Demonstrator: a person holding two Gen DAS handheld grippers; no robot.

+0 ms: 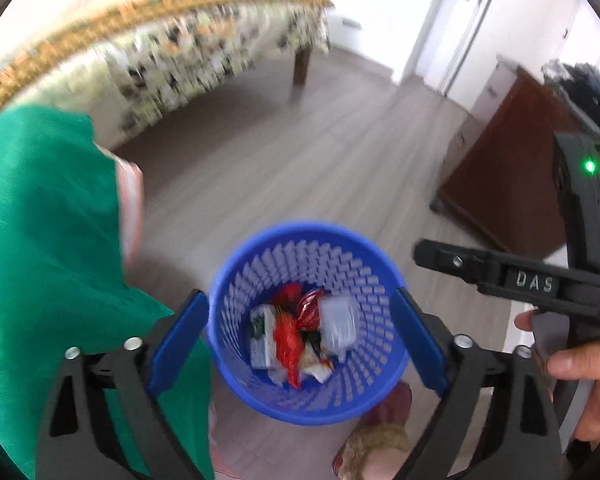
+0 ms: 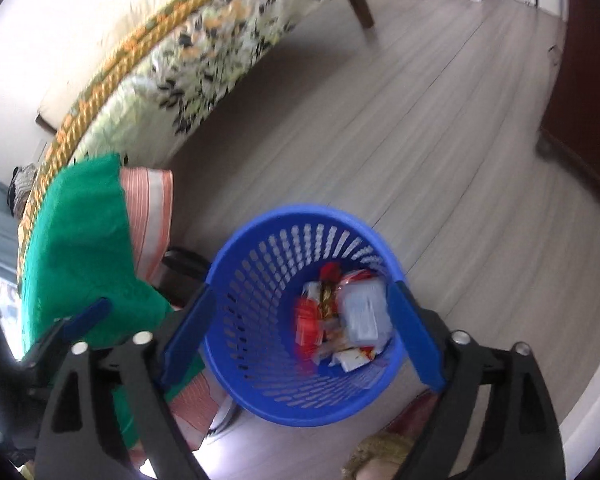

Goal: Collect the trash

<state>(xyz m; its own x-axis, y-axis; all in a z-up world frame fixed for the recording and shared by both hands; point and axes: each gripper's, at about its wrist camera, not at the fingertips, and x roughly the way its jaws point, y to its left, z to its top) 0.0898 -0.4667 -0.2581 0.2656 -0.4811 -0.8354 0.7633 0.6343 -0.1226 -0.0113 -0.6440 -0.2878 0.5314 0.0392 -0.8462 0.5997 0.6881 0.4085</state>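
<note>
A blue perforated plastic bin (image 1: pixel 260 272) stands on the floor below both grippers and also shows in the right wrist view (image 2: pixel 252 280). Inside it lie several wrappers (image 1: pixel 296 332), red, white and clear, also seen in the right wrist view (image 2: pixel 340 320). My left gripper (image 1: pixel 300 336) is open and empty, hovering above the bin with its blue pads on either side of it. My right gripper (image 2: pixel 300 336) is open and empty too, above the bin. The right gripper's body (image 1: pixel 540 280) shows at the right of the left wrist view, held by a hand (image 1: pixel 588 364).
A table with a floral cloth (image 1: pixel 188 52) stands at the back left. Green fabric (image 1: pixel 48 240) hangs at the left over a striped cloth (image 2: pixel 152 208). A dark wooden cabinet (image 1: pixel 512 168) stands at the right. A sandalled foot (image 1: pixel 380 440) is beside the bin on the grey plank floor.
</note>
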